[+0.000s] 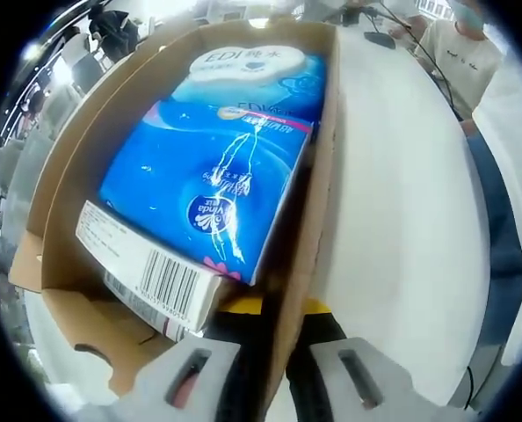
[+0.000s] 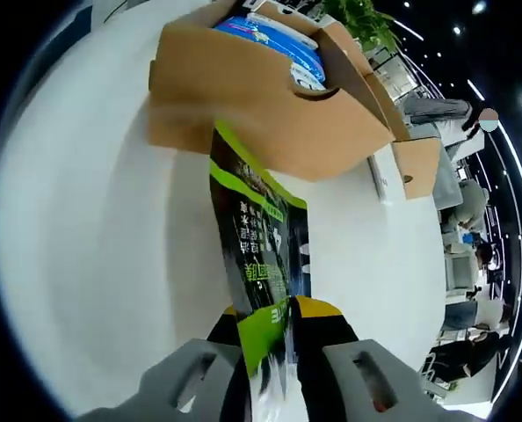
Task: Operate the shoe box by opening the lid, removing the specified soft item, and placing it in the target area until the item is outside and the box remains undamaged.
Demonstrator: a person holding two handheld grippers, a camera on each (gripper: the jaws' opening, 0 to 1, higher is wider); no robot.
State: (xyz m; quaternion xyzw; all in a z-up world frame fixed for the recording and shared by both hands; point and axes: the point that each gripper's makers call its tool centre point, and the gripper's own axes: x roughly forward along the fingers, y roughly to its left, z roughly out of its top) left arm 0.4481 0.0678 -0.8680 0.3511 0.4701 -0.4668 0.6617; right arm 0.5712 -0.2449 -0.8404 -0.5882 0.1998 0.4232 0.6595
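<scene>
The open cardboard shoe box lies on a white table. Inside it sits a blue tissue pack with a white barcode end, and a white-labelled pack behind it. My left gripper is shut on the box's right side wall, which runs up between the jaws. In the right gripper view the box stands beyond, with the blue pack showing over its rim. My right gripper is shut on a soft green and black packet, which stretches over the table outside the box.
The box's lid flap hangs open at one side. A person in a light shirt sits past the table's far edge. More people and chairs are beyond the table. Bare white tabletop spreads to the left of the packet.
</scene>
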